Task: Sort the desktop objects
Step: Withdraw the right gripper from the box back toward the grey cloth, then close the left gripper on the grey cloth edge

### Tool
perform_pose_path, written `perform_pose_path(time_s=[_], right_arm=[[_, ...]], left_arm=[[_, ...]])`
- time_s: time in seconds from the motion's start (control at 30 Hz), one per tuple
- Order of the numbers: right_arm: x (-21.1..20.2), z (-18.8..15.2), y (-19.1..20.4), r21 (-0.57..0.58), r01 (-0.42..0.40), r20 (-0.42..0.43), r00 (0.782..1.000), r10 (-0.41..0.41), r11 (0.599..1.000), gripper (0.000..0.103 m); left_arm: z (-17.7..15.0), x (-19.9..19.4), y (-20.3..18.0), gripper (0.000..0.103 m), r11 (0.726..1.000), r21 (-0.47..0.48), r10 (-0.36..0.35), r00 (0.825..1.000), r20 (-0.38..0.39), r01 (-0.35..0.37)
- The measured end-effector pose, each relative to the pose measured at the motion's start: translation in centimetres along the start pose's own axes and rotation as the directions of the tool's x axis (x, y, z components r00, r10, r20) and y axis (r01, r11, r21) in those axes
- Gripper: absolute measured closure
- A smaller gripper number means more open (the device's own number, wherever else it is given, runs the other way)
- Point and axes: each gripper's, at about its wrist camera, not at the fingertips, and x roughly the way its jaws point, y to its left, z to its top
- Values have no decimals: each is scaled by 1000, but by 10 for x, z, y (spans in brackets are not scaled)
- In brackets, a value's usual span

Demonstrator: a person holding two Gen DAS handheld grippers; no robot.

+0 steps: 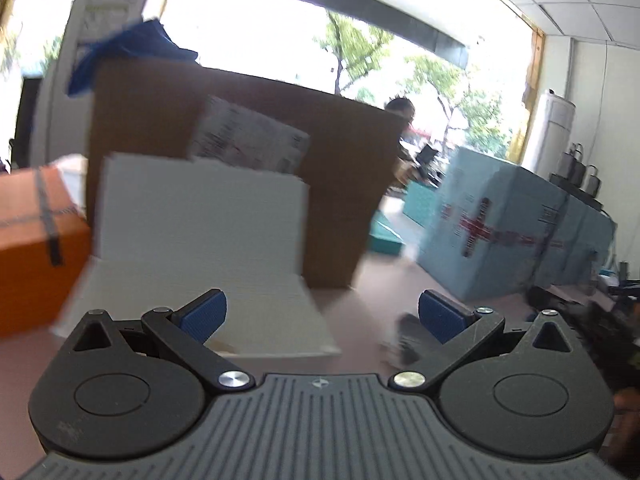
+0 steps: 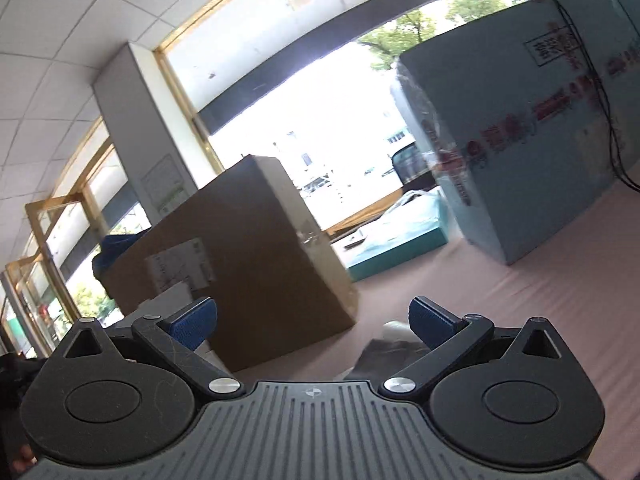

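My left gripper (image 1: 322, 316) is open, its blue pads wide apart with nothing between them. Just ahead of it on the pink table stands an open white box (image 1: 204, 248) with its lid raised. A small dark, blurred object (image 1: 404, 340) lies on the table by the right finger. My right gripper (image 2: 312, 320) is open too and holds nothing. A crumpled silvery-white object (image 2: 384, 344) lies just beyond its right finger. The white box (image 2: 168, 300) shows at its left, partly hidden by the left finger.
A big brown cardboard box (image 1: 240, 152) (image 2: 240, 256) with a shipping label stands behind the white box. An orange box (image 1: 32, 248) sits at left. A large light-blue box (image 1: 512, 232) (image 2: 520, 140) and a flat teal box (image 2: 396, 244) stand at right. Dark clutter (image 1: 580, 312) lies far right.
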Motion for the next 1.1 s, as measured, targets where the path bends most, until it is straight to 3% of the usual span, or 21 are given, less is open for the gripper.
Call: perform_pose_path(time_s=[0.13, 0.2, 0.3, 0.4, 0.53, 0.67, 0.77, 0.87, 0.93, 1.07, 1.1], right_arm=[[-5, 7, -39, 29, 27, 1, 1000, -27, 999, 0], [-5, 9, -53, 84, 30, -67, 997, -25, 996, 0], [-3, 11, -66, 180, 11, -179, 984, 22, 984, 0], [-1, 9, -73, 278, 6, -237, 969, 63, 961, 0], [8, 3, -73, 276, 58, -306, 952, 31, 959, 0], [22, -10, -74, 284, 86, -364, 931, 25, 955, 0], [26, -16, -72, 236, 115, -353, 935, -25, 965, 5], [27, -19, -69, 204, 135, -347, 936, -57, 970, 13], [27, -21, -69, 188, 141, -344, 936, -69, 972, 18], [27, -22, -67, 160, 141, -340, 937, -79, 977, 18], [28, -23, -66, 152, 141, -340, 937, -82, 978, 18]], left_arm=[[-5, 34, -59, 0, 995, 64, -77, 995, -58, 81], [-8, 59, -81, 0, 992, 75, -93, 991, -91, 100], [-17, 106, -99, 0, 997, 50, -57, 985, -163, 66], [-33, 152, -101, 0, 999, -22, -43, 963, -267, 38], [-51, 183, -89, 0, 989, -139, -98, 924, -369, 50], [-52, 183, -66, 0, 964, -256, -155, 926, -343, 67], [-49, 176, -49, 0, 921, -373, -226, 931, -287, 109], [-43, 171, -44, 0, 910, -385, -260, 935, -240, 153], [-43, 174, -40, 0, 893, -413, -297, 924, -240, 179], [-47, 184, -36, 0, 862, -468, -346, 900, -266, 193], [-48, 185, -37, 0, 867, -465, -336, 900, -278, 180]])
